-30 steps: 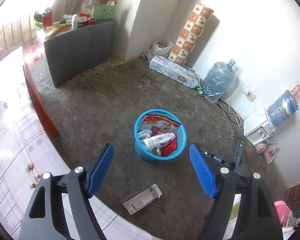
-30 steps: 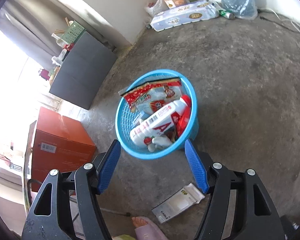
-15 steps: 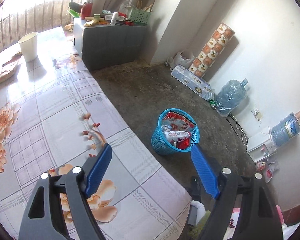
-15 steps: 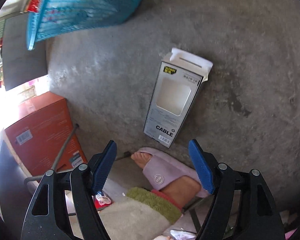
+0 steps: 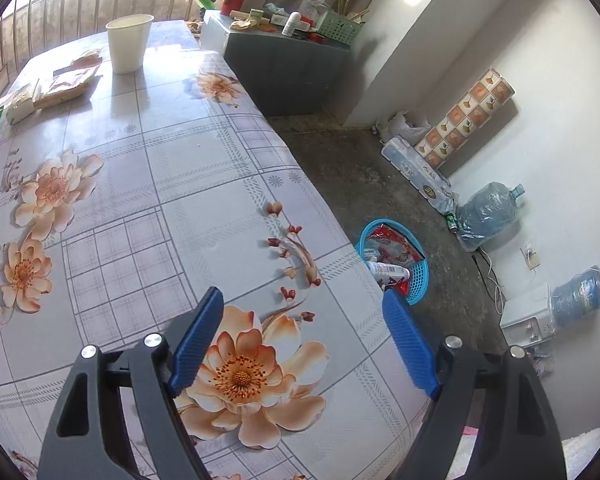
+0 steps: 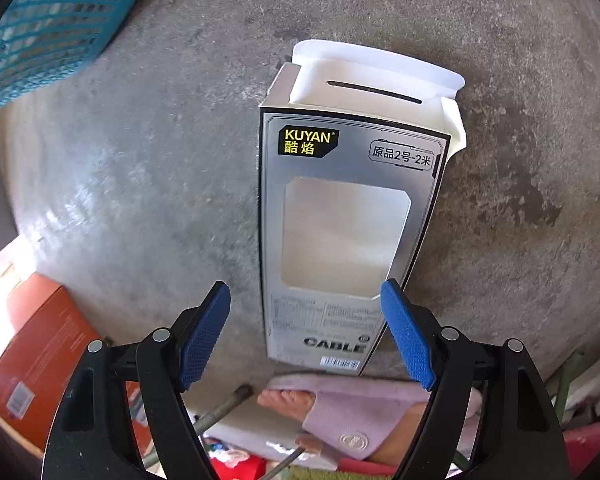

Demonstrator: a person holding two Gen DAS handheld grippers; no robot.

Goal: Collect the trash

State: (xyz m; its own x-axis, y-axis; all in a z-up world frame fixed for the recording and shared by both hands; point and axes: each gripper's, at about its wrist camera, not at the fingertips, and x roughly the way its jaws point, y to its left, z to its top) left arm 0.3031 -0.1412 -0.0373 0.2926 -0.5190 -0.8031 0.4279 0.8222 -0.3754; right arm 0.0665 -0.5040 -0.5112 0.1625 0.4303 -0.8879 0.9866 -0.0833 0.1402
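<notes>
An empty grey cable box [image 6: 348, 216] with a cut-out window lies flat on the concrete floor, its white flap open at the far end. My right gripper [image 6: 306, 336] is open just above the box's near end, a blue finger on each side. The blue trash basket [image 6: 56, 20] stands at the upper left of that view. In the left wrist view the basket [image 5: 416, 280] holds red wrappers and a white bottle, partly hidden by the table edge. My left gripper [image 5: 300, 344] is open and empty above the flowered tablecloth [image 5: 148, 208].
A white paper cup [image 5: 129, 42] and flat packets [image 5: 66, 86] lie on the table's far end. A grey cabinet [image 5: 288, 76] stands behind. Water jugs [image 5: 488, 212] line the right wall. A foot in a pink slipper [image 6: 340, 412] and an orange box [image 6: 40, 360] are near the cable box.
My right gripper turned from the basket and came down close over the cable box. My left gripper rose from floor level to above the table.
</notes>
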